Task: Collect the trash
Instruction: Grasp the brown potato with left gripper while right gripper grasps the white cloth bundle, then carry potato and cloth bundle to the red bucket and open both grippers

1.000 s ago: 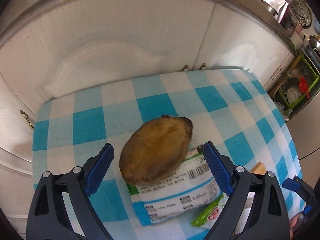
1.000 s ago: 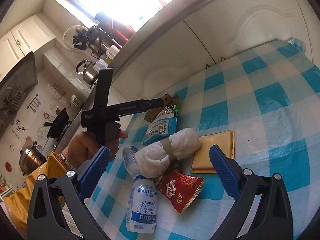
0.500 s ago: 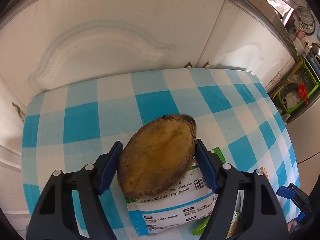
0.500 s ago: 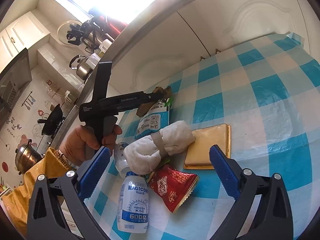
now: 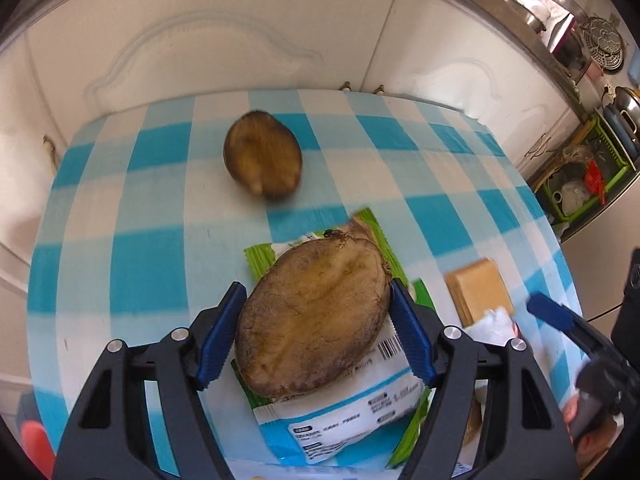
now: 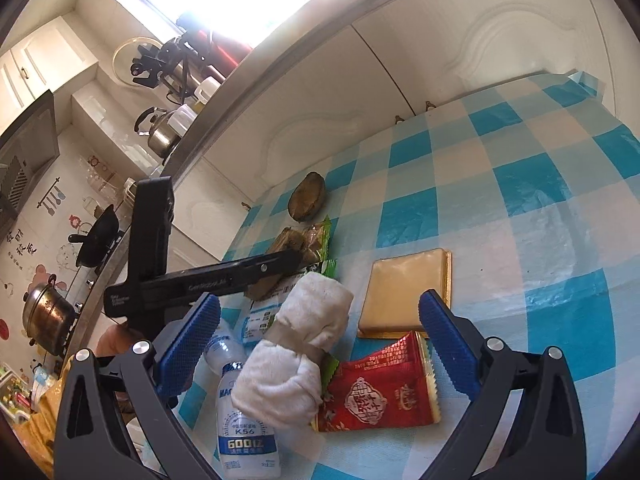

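My left gripper (image 5: 316,330) is shut on a flat brown peel piece (image 5: 312,324), held just above a green-and-white snack bag (image 5: 340,412). A second brown peel piece (image 5: 262,158) lies farther off on the blue checked tablecloth (image 5: 160,264); it also shows in the right wrist view (image 6: 306,202). My right gripper (image 6: 320,348) is open and empty above a rolled white cloth (image 6: 296,360), a red snack packet (image 6: 380,396), a white bottle (image 6: 244,436) and a tan flat packet (image 6: 408,292). The left gripper shows there as a black bar (image 6: 208,280).
White cabinet doors (image 5: 224,40) stand right behind the table's far edge. A green dish rack (image 5: 584,176) is off to the right. A counter with a kettle (image 6: 160,132) and pots runs along the left in the right wrist view.
My left gripper has closed on the brown peel piece and pulled back with it. A second peel piece has come into view beyond. The right gripper has shifted slightly closer to the pile.
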`<state>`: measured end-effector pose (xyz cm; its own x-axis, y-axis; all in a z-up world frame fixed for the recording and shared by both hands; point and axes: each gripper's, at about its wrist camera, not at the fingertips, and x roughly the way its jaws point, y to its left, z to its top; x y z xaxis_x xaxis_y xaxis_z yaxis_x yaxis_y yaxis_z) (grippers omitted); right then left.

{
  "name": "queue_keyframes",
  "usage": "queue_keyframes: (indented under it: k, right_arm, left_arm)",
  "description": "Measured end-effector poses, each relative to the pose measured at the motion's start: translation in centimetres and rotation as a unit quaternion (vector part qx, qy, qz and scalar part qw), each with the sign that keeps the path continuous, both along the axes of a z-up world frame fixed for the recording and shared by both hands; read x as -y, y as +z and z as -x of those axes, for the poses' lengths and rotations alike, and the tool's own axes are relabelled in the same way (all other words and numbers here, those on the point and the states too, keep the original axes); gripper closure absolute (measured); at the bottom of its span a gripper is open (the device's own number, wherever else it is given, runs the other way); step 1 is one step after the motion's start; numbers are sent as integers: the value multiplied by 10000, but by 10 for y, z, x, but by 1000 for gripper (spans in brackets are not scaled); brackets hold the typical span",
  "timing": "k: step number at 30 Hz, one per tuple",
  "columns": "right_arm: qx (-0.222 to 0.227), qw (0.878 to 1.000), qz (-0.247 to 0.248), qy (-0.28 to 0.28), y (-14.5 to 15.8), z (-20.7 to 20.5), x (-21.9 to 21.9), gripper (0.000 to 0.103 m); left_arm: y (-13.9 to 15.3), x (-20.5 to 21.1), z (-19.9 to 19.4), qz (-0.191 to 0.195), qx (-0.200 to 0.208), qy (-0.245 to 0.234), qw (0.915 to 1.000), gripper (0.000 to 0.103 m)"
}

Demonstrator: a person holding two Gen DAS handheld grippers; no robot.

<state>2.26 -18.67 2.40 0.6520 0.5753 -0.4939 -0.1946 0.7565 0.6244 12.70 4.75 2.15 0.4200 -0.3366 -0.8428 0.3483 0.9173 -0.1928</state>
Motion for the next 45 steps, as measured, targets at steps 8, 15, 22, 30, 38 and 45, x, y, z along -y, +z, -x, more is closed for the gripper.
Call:
queue_keyframes:
  k: [8,15,22,30,38,45]
  right_arm:
    - [90,9993,269,234,3,6,-14,5]
    - [35,9957,836,385,0,11,-37,40]
    - [-46,9908,1283,422,-6,12,-50,43]
    - [-56,9894,1390,410,-6,12,-51,45]
    - [-19,9882,1510,250,-5,15,-50,61]
    - [27,9940,1096,-26,-4,16,-36,65]
  left_arm:
    - [11,-16,35,409,308,538,9972,31]
    - [29,-45,52,813,525,1040,9899,31]
    - [45,-76,81,1089,740,1377,9817,31]
    - [59,-117,129,907,1003,1808,9742,31]
    - [48,-163,176,650,937,2187,9691,31]
    - [32,-196,205,636,823,2408,9650,31]
